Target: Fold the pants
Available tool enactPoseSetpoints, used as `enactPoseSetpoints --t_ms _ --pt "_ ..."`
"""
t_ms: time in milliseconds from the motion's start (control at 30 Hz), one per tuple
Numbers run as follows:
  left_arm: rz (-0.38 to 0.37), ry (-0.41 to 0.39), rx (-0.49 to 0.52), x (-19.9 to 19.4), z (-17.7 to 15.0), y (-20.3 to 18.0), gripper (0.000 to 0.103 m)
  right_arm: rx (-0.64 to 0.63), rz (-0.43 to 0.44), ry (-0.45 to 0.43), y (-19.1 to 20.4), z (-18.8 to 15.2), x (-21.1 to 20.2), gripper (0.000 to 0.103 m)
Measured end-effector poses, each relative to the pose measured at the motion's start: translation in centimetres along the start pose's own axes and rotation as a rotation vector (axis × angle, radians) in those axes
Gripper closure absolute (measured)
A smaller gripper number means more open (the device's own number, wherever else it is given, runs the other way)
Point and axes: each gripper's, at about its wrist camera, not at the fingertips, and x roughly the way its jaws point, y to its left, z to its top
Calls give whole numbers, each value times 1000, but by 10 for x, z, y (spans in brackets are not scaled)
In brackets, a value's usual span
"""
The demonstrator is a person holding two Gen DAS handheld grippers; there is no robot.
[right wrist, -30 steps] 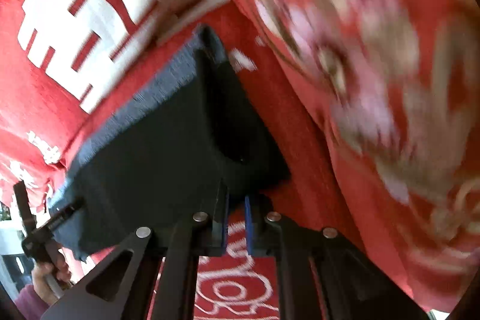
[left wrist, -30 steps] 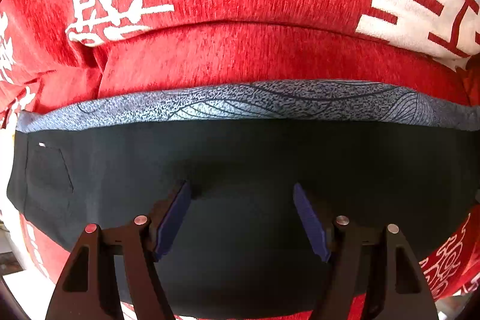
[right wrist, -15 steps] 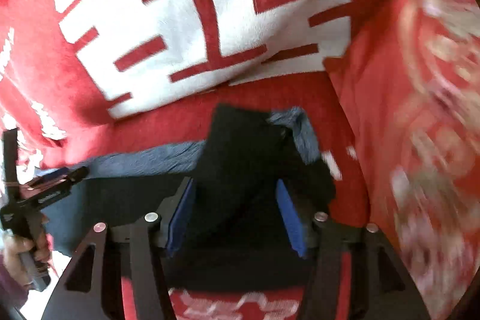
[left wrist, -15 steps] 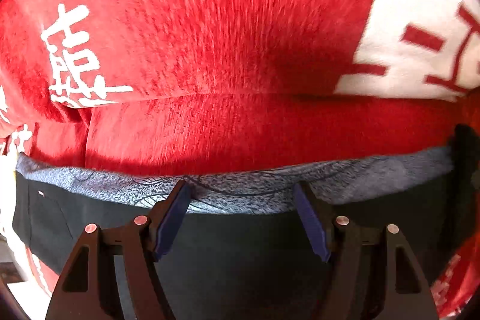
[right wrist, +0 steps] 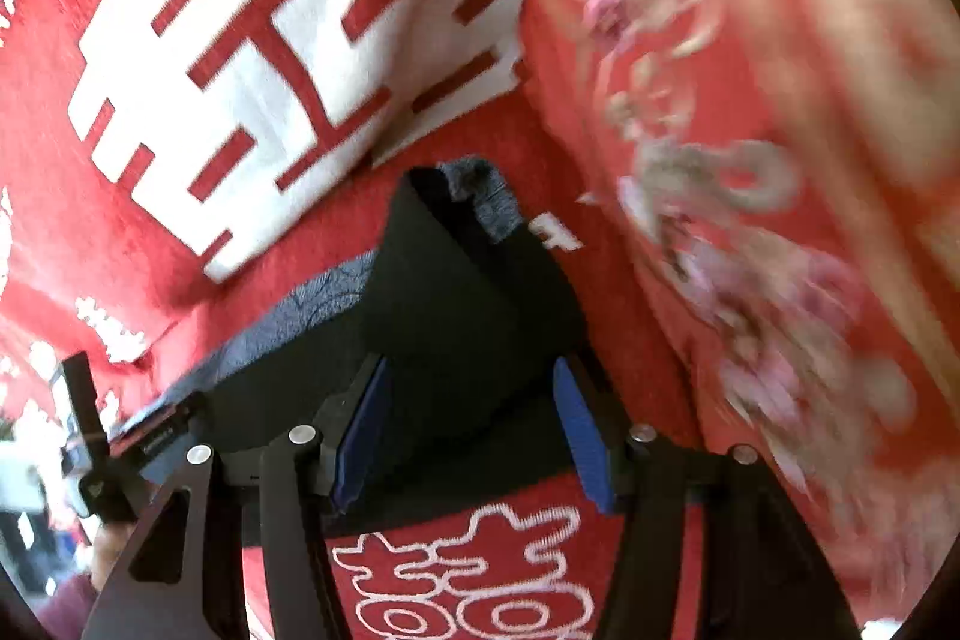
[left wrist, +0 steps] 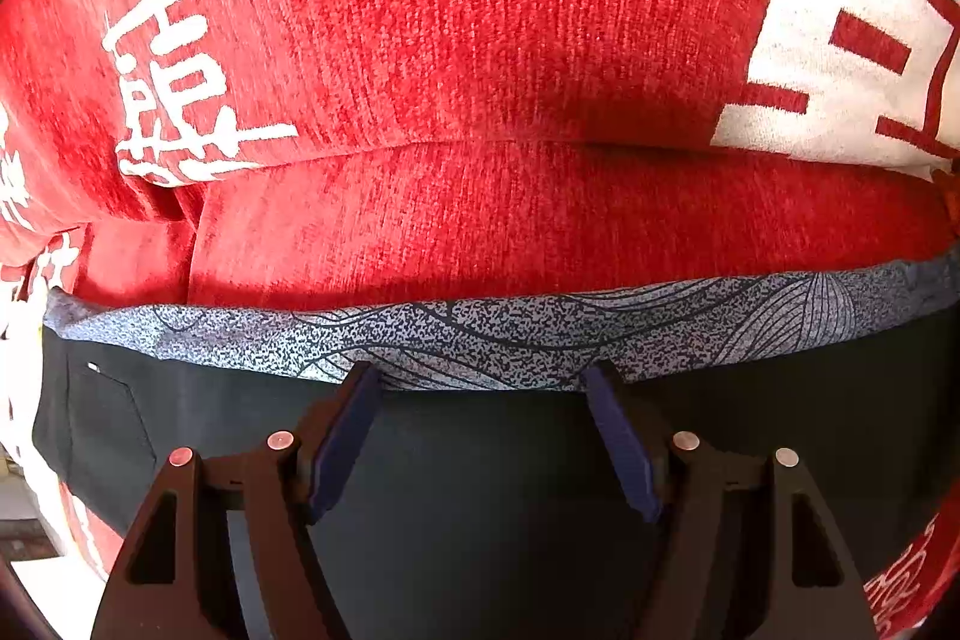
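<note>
Pants (left wrist: 480, 490), black with a grey patterned waistband (left wrist: 480, 340), lie spread on a red blanket with white lettering (left wrist: 480, 40). From the tools outward: the left gripper (left wrist: 480, 430) points steeply down over the black cloth just below the waistband, its blue pads wide apart and gripping nothing. The right gripper (right wrist: 471, 424) has just been opening; its pads stand apart above a folded, bunched corner of the pants (right wrist: 456, 292) and press on nothing. Beyond that corner the blanket (right wrist: 270, 40) rises into a blurred flowered red cloth (right wrist: 750, 160) at right. At the far left of the right view the other gripper and a hand (right wrist: 108, 550) show.

The fabric looks soft, light and limp; it will likely sag and slide. The waistband or a doubled edge seems the firmest place to pinch.
</note>
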Motion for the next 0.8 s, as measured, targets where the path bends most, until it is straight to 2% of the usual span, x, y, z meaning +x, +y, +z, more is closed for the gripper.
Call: enactPoseSetpoints --t_ms 100,167,233,300,333,367,400,500,567,600,667,733,800 --pt "-10 1 -10 -3 -3 -1 30 -140 -45 -103 29 -3 -21 43" --pt "-9 0 -7 -3 -2 -1 30 -217 -84 -142 36 12 -21 37" --pt "-11 -1 -4 4 -2 7 30 -236 -57 -116 34 36 -8 37" --pt "-16 0 -4 6 -2 9 30 -265 -43 -13 28 59 19 37" --pt "-19 1 -4 9 -2 12 30 -246 -16 76 21 64 36 43" --pt "-22 5 -5 9 -2 13 30 -208 31 138 16 65 46 85" --pt "-25 9 -5 8 -3 13 30 -165 63 185 6 62 50 93" --pt "-36 10 4 5 -9 17 30 -239 -61 216 -9 37 42 93" --pt "-53 19 13 6 -14 18 29 -261 -99 272 -19 20 46 93" --pt "-46 22 19 6 -19 19 22 -280 -127 281 -21 13 47 93" --pt "-31 31 32 3 -25 22 21 -277 -145 249 -21 8 41 92" --pt "-24 35 25 -3 -32 30 21 -218 -171 179 -22 9 25 81" --pt "-14 20 14 -9 -35 41 21 -211 -192 69 -13 9 2 77"
